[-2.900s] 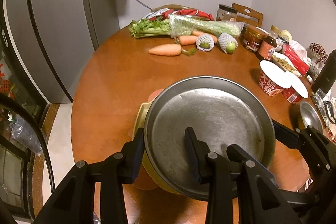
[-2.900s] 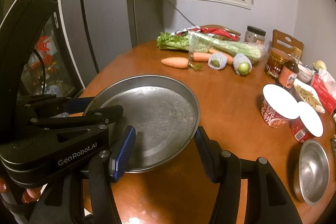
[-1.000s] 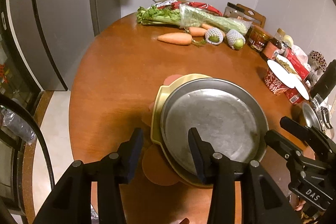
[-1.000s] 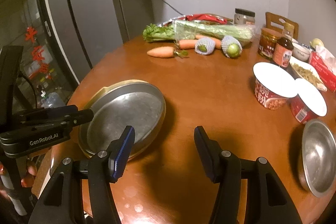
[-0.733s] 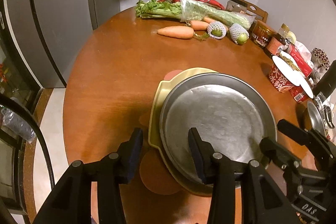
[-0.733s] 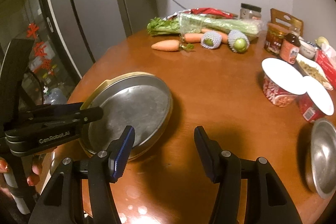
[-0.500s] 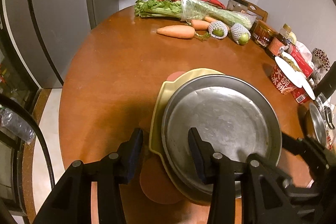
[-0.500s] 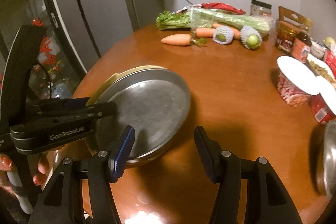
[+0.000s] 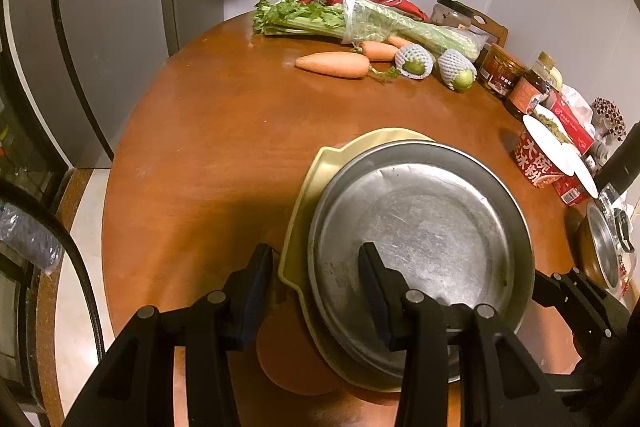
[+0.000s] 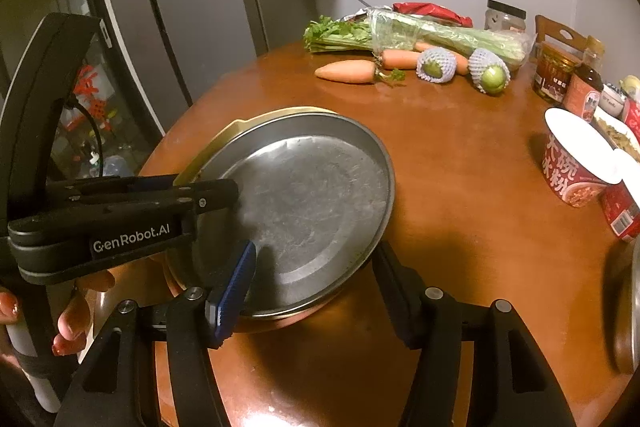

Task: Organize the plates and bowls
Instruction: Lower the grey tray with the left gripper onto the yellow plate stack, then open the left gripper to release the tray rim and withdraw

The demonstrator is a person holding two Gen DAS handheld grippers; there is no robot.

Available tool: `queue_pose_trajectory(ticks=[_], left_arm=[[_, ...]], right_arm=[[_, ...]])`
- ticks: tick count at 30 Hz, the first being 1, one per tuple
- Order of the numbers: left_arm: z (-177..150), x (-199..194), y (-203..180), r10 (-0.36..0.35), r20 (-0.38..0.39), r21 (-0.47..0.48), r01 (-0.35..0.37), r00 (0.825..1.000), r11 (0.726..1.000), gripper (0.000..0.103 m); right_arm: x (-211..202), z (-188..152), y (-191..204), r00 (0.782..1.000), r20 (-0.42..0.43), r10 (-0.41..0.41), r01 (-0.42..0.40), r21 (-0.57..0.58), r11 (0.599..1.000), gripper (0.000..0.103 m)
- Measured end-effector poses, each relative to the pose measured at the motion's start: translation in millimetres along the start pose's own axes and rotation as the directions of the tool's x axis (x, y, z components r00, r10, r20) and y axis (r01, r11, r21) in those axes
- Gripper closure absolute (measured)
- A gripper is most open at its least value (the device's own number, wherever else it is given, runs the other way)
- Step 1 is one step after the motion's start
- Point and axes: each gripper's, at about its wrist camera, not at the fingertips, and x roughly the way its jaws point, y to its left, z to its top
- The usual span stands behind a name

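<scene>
A large steel plate (image 9: 432, 239) lies stacked on a yellow plate (image 9: 308, 195), with an orange-pink plate (image 9: 288, 359) underneath, at the near edge of the round wooden table (image 9: 224, 147). My left gripper (image 9: 316, 291) is open and straddles the near left rim of the stack. My right gripper (image 10: 316, 283) is open and straddles the near rim of the steel plate (image 10: 304, 199), over the yellow plate (image 10: 240, 127). The left gripper (image 10: 212, 195) shows from the side there.
Celery (image 9: 360, 23), carrots (image 9: 332, 65) and netted fruit (image 9: 414, 61) lie at the table's far side. Jars (image 9: 500, 75), instant noodle cups (image 9: 540, 163) and a small steel bowl (image 9: 604, 251) stand at the right. A fridge (image 10: 168, 27) stands left of the table.
Both grippers have moved in toward the plate stack. The right gripper went left and now has its fingers around the steel plate's near rim. Both stay open.
</scene>
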Motion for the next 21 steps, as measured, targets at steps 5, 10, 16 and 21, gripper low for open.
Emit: queue_pose_trajectory(ticks=[5, 10, 16, 21], left_arm=[[0.7, 0.0, -7.6, 0.011, -0.012, 0.019, -0.010, 1.000, 1.000, 0.058], [-4.5, -10.0, -6.4, 0.138, 0.011, 0.052, -0.138, 0.990, 0.989, 0.058], [-10.6, -9.0, 9.3, 0.068, -0.036, -0.018, -0.069, 0.997, 0.997, 0.056], [-9.8, -5.5, 7.1, 0.042, -0.049, -0.035, -0.044, 0.998, 0.998, 0.056]], right_arm=[[0.5, -0.9, -4.0, 1.000, 0.002, 0.003, -0.003, 0.008, 1.000, 0.040], [-0.6, -1.8, -6.0, 1.000, -0.005, 0.021, -0.021, 0.014, 1.000, 0.040], [-0.9, -2.9, -5.7, 1.000, -0.016, 0.023, -0.023, 0.012, 1.000, 0.040], [-2.8, -3.4, -2.9, 1.000, -0.008, 0.015, -0.015, -0.003, 1.000, 0.040]])
